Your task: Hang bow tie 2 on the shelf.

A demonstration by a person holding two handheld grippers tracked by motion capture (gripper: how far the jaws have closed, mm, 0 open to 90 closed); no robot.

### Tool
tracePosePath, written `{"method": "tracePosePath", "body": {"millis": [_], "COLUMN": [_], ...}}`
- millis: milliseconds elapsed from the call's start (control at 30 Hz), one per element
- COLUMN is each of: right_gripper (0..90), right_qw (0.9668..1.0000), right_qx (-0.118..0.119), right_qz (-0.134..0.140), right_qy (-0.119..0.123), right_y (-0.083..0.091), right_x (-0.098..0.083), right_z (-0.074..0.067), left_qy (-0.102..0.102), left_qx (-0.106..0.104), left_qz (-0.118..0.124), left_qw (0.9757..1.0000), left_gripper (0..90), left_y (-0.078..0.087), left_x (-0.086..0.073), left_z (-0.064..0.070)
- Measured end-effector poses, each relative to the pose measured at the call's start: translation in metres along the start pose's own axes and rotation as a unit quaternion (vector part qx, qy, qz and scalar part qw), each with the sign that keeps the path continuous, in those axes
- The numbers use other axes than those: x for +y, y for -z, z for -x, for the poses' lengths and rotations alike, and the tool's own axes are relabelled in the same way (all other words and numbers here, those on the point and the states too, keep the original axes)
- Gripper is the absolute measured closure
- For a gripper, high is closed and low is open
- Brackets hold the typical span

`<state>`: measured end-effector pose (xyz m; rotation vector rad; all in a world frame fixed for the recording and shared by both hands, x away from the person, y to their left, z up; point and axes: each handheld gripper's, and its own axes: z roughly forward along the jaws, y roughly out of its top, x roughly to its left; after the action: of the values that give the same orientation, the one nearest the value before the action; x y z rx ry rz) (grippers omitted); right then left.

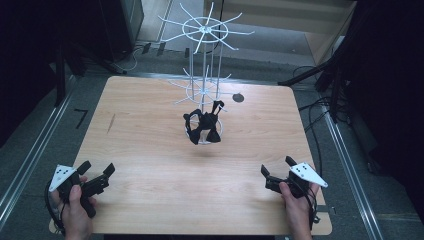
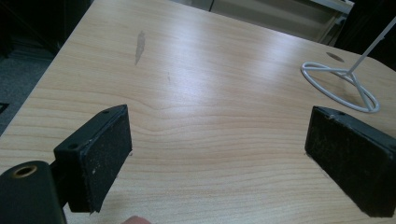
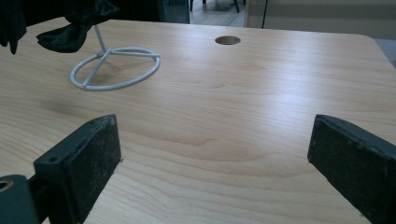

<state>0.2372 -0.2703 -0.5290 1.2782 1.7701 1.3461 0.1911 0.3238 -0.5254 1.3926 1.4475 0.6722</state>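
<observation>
A white wire display rack (image 1: pixel 205 55) stands on the wooden table (image 1: pixel 150 165), past its middle, on a ring base (image 2: pixel 340 86) (image 3: pixel 114 67). Black fabric items (image 1: pixel 202 125) (image 3: pixel 70 28) hang from its lower arms, close above the base. My left gripper (image 1: pixel 97 172) (image 2: pixel 217 158) is held low at the near left of the table, open, with nothing between its jaws. My right gripper (image 1: pixel 277 167) (image 3: pixel 212 168) is held at the near right, also open and empty. Both are well short of the rack.
A round cable hole (image 1: pixel 238 97) (image 3: pixel 228 40) lies in the table right of the rack. A dark streak (image 1: pixel 111 122) (image 2: pixel 139 45) marks the wood at left. Dark stands and cables (image 1: pixel 320 107) crowd the floor around the table.
</observation>
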Motion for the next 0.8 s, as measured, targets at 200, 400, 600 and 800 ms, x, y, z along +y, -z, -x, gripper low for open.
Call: {"method": "tracePosePath", "body": {"millis": [200, 400, 600, 800], "right_gripper": [2.9, 2.9, 2.9, 2.9], "right_qw": [0.9998, 0.9995, 0.9992, 0.9985], "right_qx": [-0.015, -0.029, -0.039, -0.053], "right_qz": [-0.007, -0.011, -0.007, -0.005], "right_qy": [0.005, -0.001, -0.009, -0.015], "right_y": [0.015, 0.03, 0.04, 0.053], "right_x": [-0.005, -0.013, -0.015, -0.019], "right_z": [0.014, 0.029, 0.039, 0.051], "left_qy": [0.0, -0.002, -0.003, -0.004], "left_qx": [0.0, 0.002, 0.003, 0.002], "left_qz": [0.0, -0.002, -0.001, -0.001], "left_qw": [1.0, 1.0, 1.0, 1.0], "left_gripper": [8.1, 8.1, 8.1, 8.1], "left_y": [0.0, 0.0, 0.0, 0.0], "left_x": [0.0, 0.0, 0.0, 0.0], "left_z": [0.0, 0.0, 0.001, 0.001]}}
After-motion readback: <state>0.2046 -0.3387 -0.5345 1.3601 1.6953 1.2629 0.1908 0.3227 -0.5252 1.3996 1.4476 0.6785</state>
